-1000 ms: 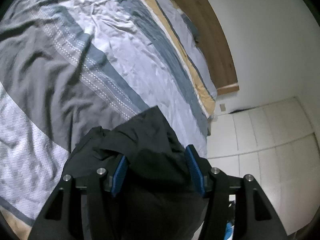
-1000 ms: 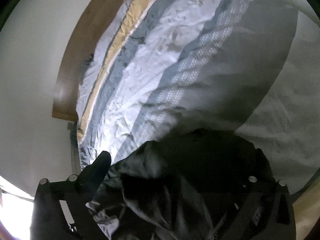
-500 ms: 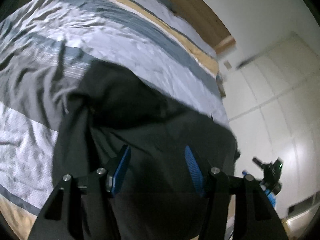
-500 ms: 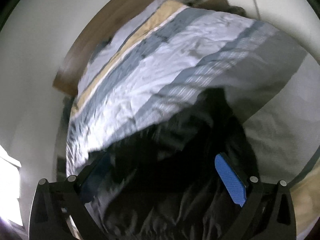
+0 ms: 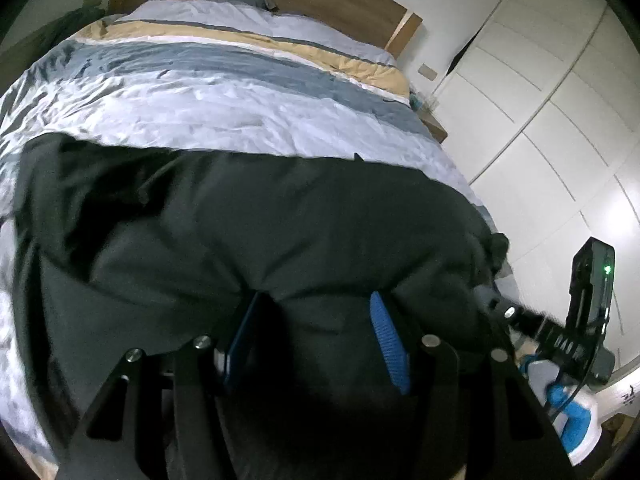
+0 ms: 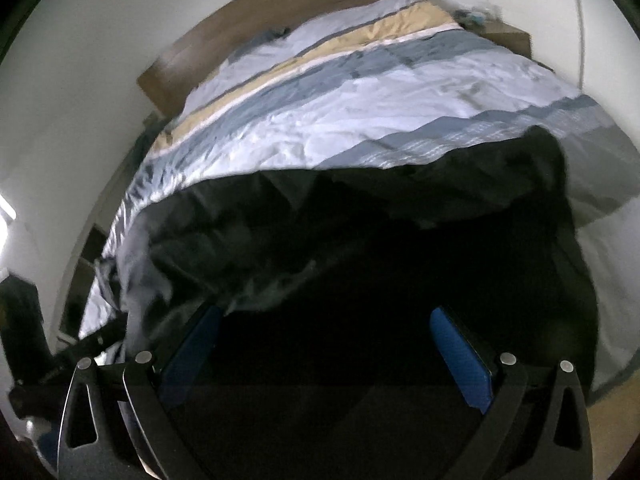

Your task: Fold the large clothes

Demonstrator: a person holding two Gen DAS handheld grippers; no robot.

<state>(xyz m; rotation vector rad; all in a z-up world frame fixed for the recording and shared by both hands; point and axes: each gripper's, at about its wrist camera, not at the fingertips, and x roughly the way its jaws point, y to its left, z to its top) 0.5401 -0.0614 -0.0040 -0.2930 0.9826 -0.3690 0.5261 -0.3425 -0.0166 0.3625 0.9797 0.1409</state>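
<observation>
garment point(image 5: 280, 240), black, bunches between the pads of the left claw point(image 5: 316, 344), which pinches a fold of it; the right claw point(image 6: 324, 344) stands spread over it, grip unclear. it stretches crosswise over the near end of the striped bed point(image 5: 224, 96).

The garment point(image 5: 280, 232) lies spread across the near end of the bed point(image 5: 240, 100), reaching from the bed's left edge to its right edge. Behind it the bedcover point(image 6: 360, 100) runs back to the headboard point(image 5: 320, 0) at the far edge. Cabinet doors point(image 5: 540, 120) stand beyond the bed's right edge.
</observation>
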